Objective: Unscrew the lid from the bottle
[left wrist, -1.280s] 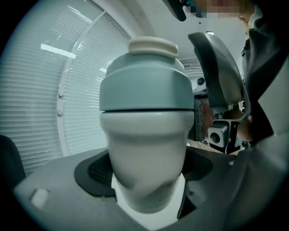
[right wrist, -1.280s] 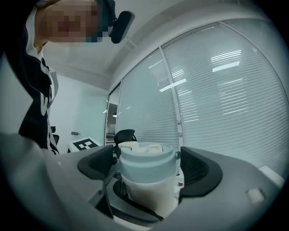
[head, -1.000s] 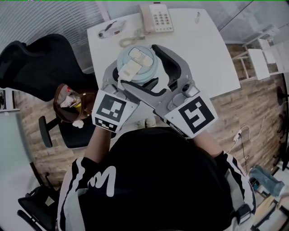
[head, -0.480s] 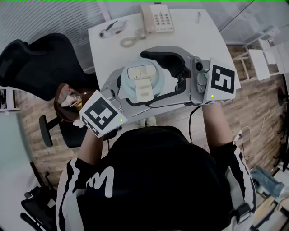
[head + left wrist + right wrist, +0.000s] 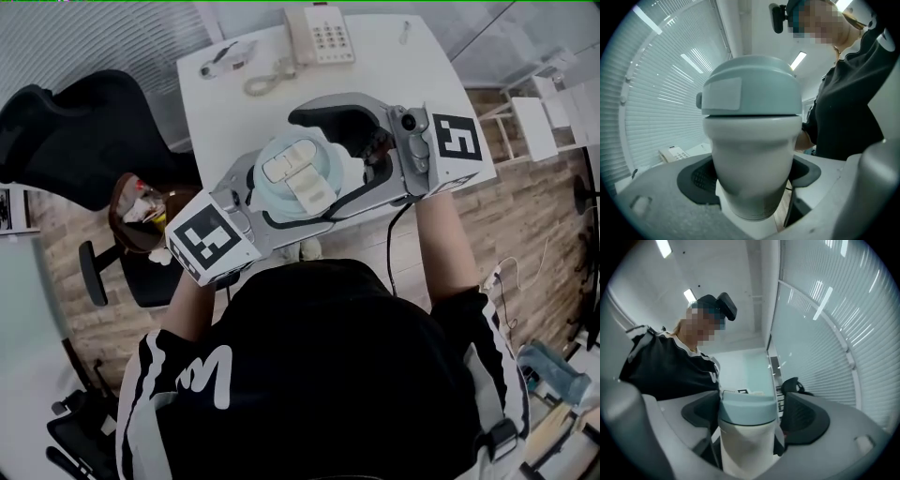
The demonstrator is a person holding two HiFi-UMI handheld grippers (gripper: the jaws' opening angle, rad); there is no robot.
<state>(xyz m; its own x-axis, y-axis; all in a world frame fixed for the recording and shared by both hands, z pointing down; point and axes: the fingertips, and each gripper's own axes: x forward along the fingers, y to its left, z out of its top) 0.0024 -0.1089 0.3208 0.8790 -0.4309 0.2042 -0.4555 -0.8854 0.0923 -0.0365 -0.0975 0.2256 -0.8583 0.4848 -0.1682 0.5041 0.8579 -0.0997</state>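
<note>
Clamping the white body of the bottle (image 5: 752, 150), the left gripper (image 5: 752, 183) has its dark pads (image 5: 693, 180) pressed against opposite sides, low on the vessel. The pale blue lid (image 5: 750, 89) sits on top of the body, with the seam between them closed. The right gripper (image 5: 750, 416) comes in from the other side and is closed on that lid, its pads (image 5: 804, 418) hugging the rim on either side. In the head view the bottle is held upright in the air, just in front of the person's chest and above the near edge of the white table (image 5: 412, 84). The two grippers cross beneath and around it. A telephone (image 5: 321, 33) lies at the table's far end, and a black chair (image 5: 75, 131) stands to the left.
</note>
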